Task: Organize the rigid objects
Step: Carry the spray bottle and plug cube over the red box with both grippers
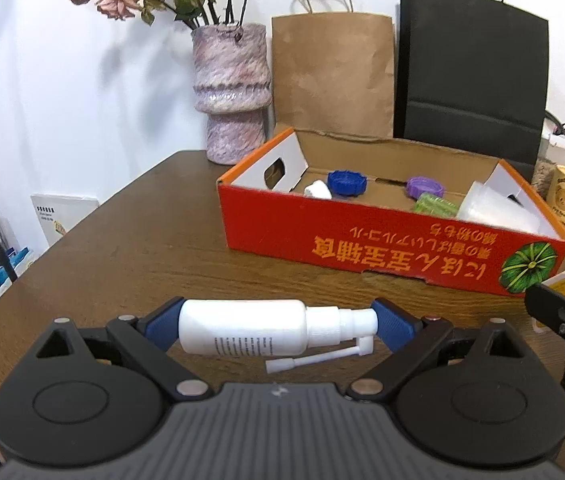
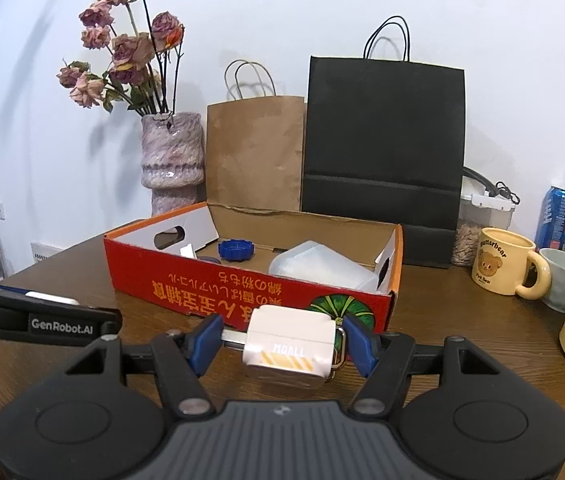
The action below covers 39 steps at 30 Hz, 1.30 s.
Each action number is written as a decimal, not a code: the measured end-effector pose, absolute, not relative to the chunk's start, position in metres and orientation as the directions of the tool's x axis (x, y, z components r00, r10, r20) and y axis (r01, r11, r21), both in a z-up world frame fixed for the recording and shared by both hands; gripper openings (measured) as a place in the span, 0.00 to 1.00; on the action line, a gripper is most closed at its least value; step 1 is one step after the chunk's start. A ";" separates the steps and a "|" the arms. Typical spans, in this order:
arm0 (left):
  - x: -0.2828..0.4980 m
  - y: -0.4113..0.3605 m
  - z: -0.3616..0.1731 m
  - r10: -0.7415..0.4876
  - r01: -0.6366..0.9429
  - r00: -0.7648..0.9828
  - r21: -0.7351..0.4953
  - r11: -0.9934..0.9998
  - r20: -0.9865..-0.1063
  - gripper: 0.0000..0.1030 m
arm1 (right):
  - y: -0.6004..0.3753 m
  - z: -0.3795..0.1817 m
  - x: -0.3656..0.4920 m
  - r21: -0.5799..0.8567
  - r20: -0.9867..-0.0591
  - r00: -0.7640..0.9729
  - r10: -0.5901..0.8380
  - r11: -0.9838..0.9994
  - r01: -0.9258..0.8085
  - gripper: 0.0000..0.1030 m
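The white spray bottle (image 1: 250, 332) could slip and drop, because the left gripper (image 1: 278, 326) holds it only by its two ends, and its thin nozzle tube (image 1: 314, 358) sticks out underneath where it could catch on the wall of the red box (image 1: 382, 248). The white block (image 2: 288, 346) in the right gripper (image 2: 282, 344) has a metal bar on one side and a metal ring on the other, so it might twist or slide if it bumps the box, which is just in front of it. The left fingers (image 1: 160, 326) are set wide, as wide as the bottle is long, and they press on its bottom and its cap. The right fingers (image 2: 206, 342) are partly closed, one on the bar and one on the ring, with the block between them. Both things are held just above the brown table (image 1: 122, 240), close to the front of the box. Inside the box there are already a blue lid (image 1: 346, 183), a purple lid (image 1: 424, 187), a green thing (image 1: 436, 204) and a clear tub (image 2: 322, 266). I think both things go in the box next.
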State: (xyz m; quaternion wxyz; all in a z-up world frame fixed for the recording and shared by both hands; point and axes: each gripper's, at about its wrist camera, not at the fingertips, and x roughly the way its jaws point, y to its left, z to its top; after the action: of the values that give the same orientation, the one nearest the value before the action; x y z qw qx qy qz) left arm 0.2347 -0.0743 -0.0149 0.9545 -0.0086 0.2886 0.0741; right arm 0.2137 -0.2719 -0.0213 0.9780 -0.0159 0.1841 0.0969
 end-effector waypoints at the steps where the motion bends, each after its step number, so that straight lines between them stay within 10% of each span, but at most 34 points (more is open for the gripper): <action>1: 0.233 -0.075 -0.013 0.133 -0.142 0.827 0.026 0.990 -0.546 0.96 | -0.272 -0.020 0.213 0.005 -0.359 0.916 0.180 0.982 -0.191 0.63; 39: 0.289 -0.079 0.036 0.077 -0.103 0.906 -0.041 0.994 -0.416 0.96 | -0.268 0.018 0.274 0.078 -0.249 0.958 0.142 0.989 -0.126 0.63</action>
State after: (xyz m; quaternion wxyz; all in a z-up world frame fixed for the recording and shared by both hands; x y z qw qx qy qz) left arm 0.2892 -0.0794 0.0356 0.9758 -0.0308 0.2116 0.0462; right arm 0.2737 -0.2678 0.0180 0.9889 0.0305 0.1282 0.0679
